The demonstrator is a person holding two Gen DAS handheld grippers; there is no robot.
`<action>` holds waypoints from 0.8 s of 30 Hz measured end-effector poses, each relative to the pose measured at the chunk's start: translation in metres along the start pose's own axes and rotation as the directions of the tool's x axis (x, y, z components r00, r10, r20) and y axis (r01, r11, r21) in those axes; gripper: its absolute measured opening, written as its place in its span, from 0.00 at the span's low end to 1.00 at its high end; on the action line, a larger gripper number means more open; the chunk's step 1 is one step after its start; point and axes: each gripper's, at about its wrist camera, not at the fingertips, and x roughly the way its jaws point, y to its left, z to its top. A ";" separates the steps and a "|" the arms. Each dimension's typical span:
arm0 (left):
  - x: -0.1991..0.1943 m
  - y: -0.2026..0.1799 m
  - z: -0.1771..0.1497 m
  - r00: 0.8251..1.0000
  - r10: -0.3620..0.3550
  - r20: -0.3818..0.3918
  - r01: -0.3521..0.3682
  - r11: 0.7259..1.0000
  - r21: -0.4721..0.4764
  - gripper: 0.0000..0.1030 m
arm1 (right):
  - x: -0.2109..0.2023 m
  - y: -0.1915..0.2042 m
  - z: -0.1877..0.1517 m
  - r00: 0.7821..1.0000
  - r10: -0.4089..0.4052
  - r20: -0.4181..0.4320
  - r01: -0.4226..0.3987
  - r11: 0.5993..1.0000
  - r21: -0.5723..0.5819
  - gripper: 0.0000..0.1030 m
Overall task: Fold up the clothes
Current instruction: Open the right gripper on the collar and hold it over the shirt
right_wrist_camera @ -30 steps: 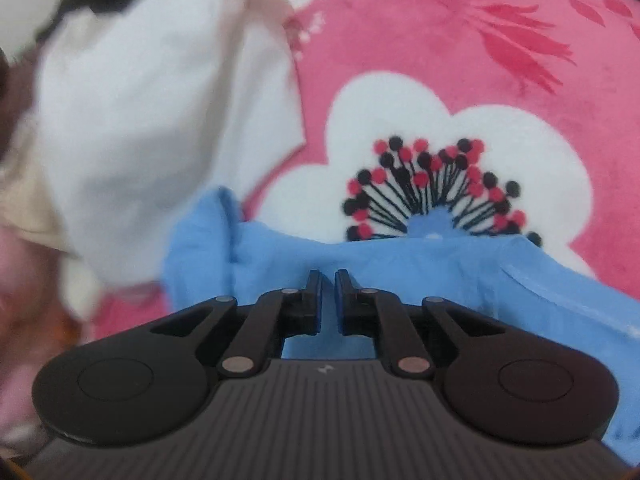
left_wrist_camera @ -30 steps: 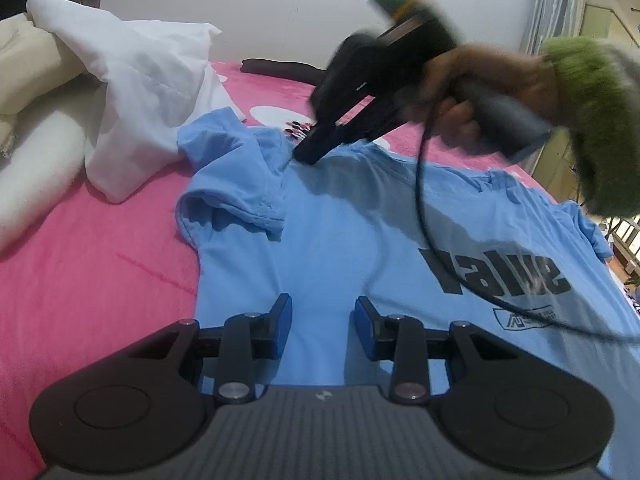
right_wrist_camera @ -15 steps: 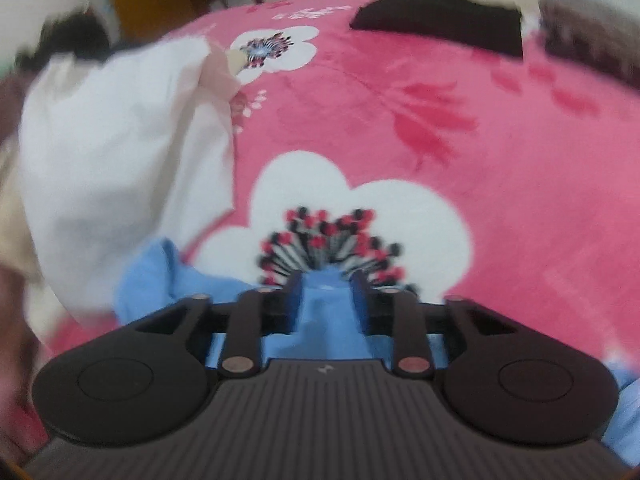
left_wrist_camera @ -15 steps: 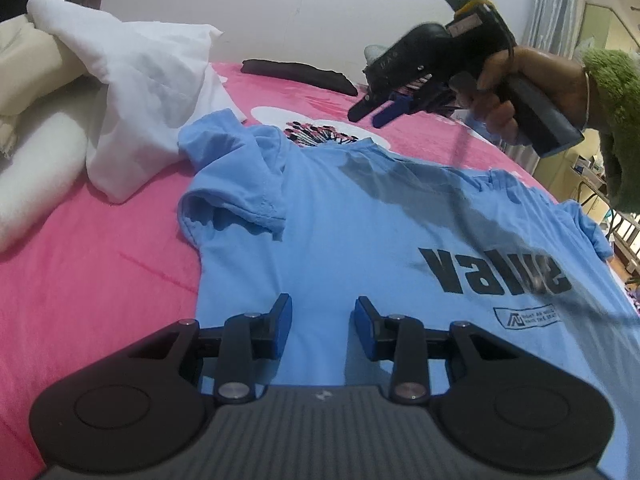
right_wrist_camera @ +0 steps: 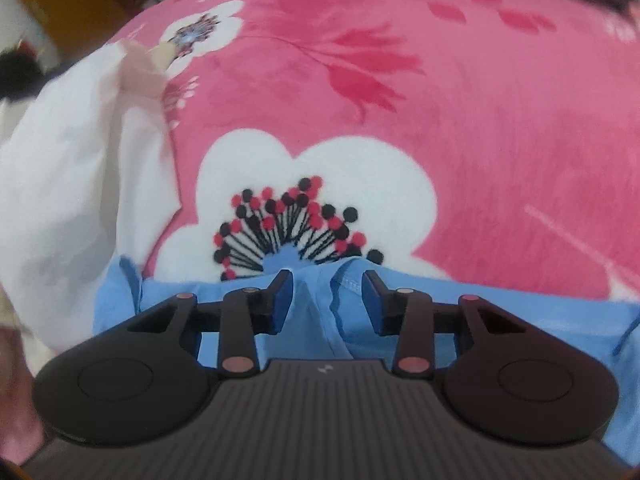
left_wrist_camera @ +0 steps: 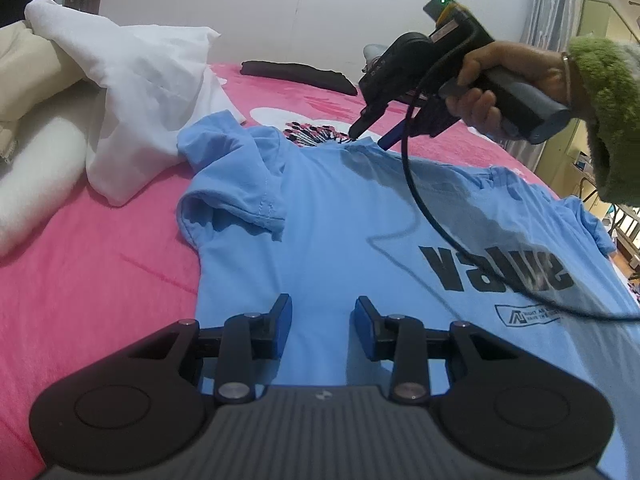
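Spreading across the pink floral bed cover [left_wrist_camera: 80,272], the blue T-shirt [left_wrist_camera: 340,216] lay nearly flat, its print facing up, its collar at the far edge beside the white flower motif [right_wrist_camera: 320,184]. One sleeve [left_wrist_camera: 236,184] was bunched and partly turned over on itself on the side nearest the white garment [left_wrist_camera: 144,92]. I held the left tongs [left_wrist_camera: 323,322] low over the shirt's body with the jaws apart and nothing between them. I had the right tongs [right_wrist_camera: 326,300] at the collar [right_wrist_camera: 340,280], jaws likewise parted, with a raised fold of the neckline standing between the pads but not pinched. A hand [left_wrist_camera: 492,84] in a green fuzzy sleeve [left_wrist_camera: 604,120] carried the right tool, whose black cable [left_wrist_camera: 432,216] drooped across the printed chest.

Risks, as I judged them: closing on the collar fold might catch only the top layer, so the front would lift away from the back and wrinkle. The trailing cable could drag or be trapped in any fold made over the chest. The crumpled sleeve, if left so, would be locked into a lumpy edge. The white garment, touching that sleeve, could be pulled along with it.
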 end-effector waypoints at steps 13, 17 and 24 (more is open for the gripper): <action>0.000 -0.001 -0.001 1.000 0.005 0.003 -0.005 1.000 0.016 0.35 | -0.004 -0.023 -0.014 0.978 0.131 0.160 -0.157 0.975 0.158 0.01; 0.000 -0.001 -0.001 1.000 0.005 0.005 -0.005 1.000 0.020 0.35 | -0.002 -0.035 -0.020 0.966 0.135 0.222 -0.187 0.955 0.232 0.01; -0.001 -0.002 -0.002 1.000 0.006 0.011 -0.006 1.000 0.031 0.35 | 0.008 -0.055 -0.033 0.946 0.129 0.298 -0.229 0.916 0.329 0.01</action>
